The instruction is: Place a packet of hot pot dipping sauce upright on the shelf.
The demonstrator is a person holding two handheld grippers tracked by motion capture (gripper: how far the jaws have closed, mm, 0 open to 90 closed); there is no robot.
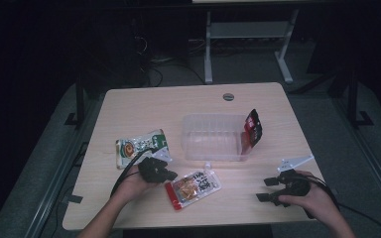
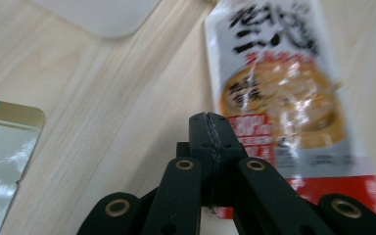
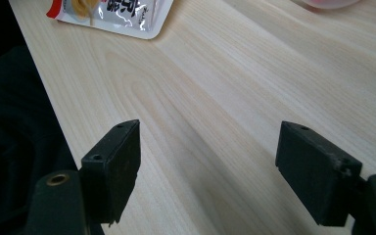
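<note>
Surface (image 1: 129,106): pale wood grain, rectangular, rounded corners, with a round grey grommet (image 1: 228,96) near its far edge. Landmark: clear plastic tray (image 1: 213,138), resting about mid-surface. A red-and-black packet (image 1: 252,127) leans at the tray's right end. A green-and-white pouch (image 1: 141,147) lies flat just left of the tray. A red-and-white pouch (image 1: 193,187) lies flat nearer the person than the tray, slightly left of it, clear of both.
</note>
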